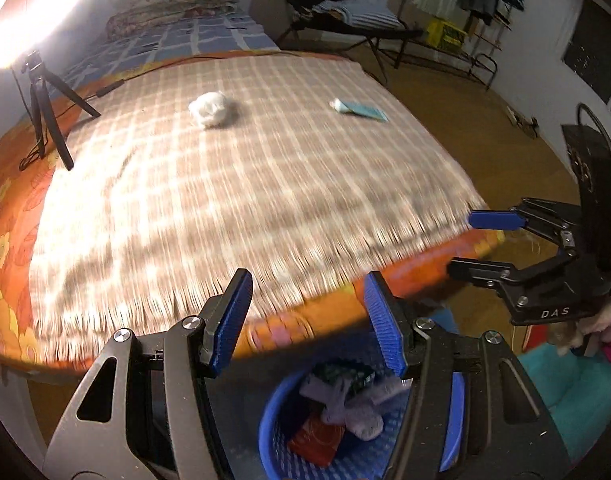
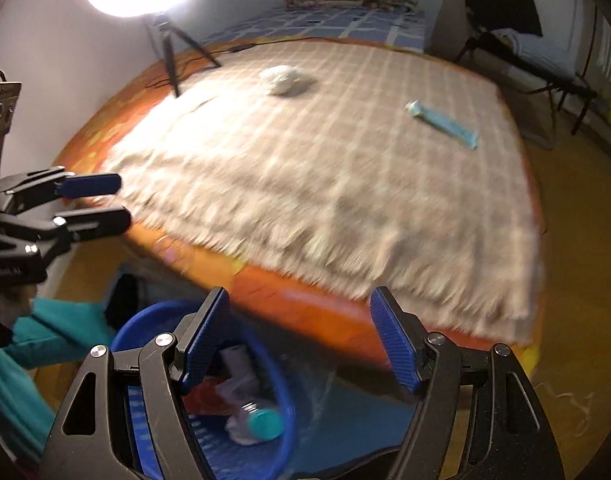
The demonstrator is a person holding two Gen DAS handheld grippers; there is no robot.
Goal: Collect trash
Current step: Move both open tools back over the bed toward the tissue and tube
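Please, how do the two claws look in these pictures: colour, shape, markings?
Both look alike: the left claw and the right claw have black angular metal linkages with silver round bolts, and flat fingers faced with blue ribbed pads. White letters "DAS" mark the right claw's body, seen from the left wrist view.

A brown-and-cream checked woven blanket [image 1: 233, 184] lies on the bed with the orange floral cover [image 1: 9, 216]. On the blanket, a crumpled white paper ball [image 1: 209, 109] lies toward the far side; a flat teal wrapper [image 1: 359, 110] lies well apart to its right. A black tripod [image 1: 45, 100] stands at the bed's far-left corner. On the floor before the bed's near edge stands a round blue plastic basket [image 2: 153, 320], with crumpled items inside. A black folding cot [image 1: 345, 20] stands beyond the bed, to the right.
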